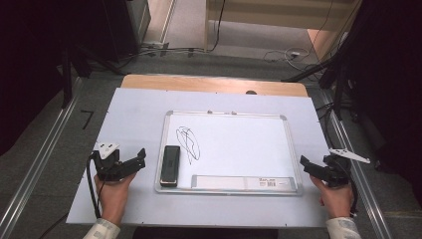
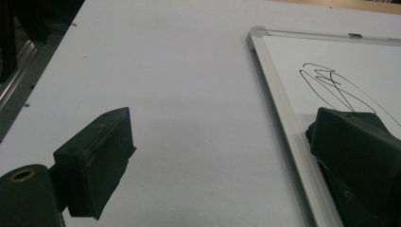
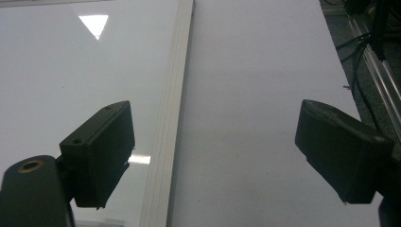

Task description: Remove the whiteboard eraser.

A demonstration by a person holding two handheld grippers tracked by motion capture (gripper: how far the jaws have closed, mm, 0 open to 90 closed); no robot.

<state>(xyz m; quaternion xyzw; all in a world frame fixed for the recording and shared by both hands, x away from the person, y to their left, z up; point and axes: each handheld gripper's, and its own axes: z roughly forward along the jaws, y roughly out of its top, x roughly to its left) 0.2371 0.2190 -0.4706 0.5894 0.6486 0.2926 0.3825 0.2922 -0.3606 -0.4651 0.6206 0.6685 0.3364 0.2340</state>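
The eraser (image 1: 169,165) lay on the whiteboard (image 1: 234,149) near its left edge. The left gripper (image 1: 141,158), fingers wide, should straddle its narrow sides squarely; the right gripper (image 1: 304,163) waited wide.

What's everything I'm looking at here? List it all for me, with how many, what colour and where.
whiteboard: one, white with a silver frame, flat on the middle of the table
scribble: one, black pen lines, left part of the whiteboard
eraser: one, black, lower left corner of the whiteboard
pen tray: one, pale grey strip with a barcode label, along the whiteboard's near edge
table: one, white cover over a wooden top
cables: several, dark and white, on the grey floor beyond the table
left gripper: one, black, open, left of the whiteboard
right gripper: one, black, open, right of the whiteboard
hands: two, each holding a gripper
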